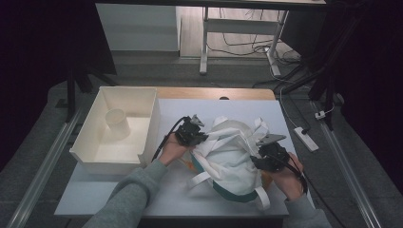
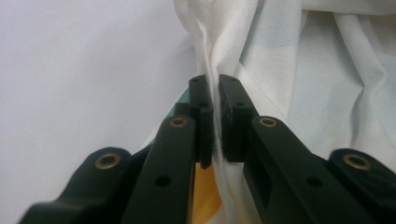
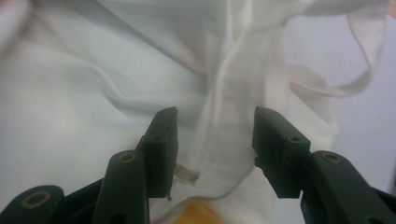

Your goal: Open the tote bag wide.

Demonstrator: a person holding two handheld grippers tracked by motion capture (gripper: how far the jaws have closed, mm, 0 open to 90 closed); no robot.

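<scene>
White table top (image 1: 119, 190), grey floor (image 1: 361, 156)

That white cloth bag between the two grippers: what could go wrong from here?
The left gripper pinches just a thin fold of the white cloth bag, so the fold might slip out if pulled. The right gripper stands open over a seam, so that side may sag. The bag's loose straps lie near both grippers and could snag.
</scene>
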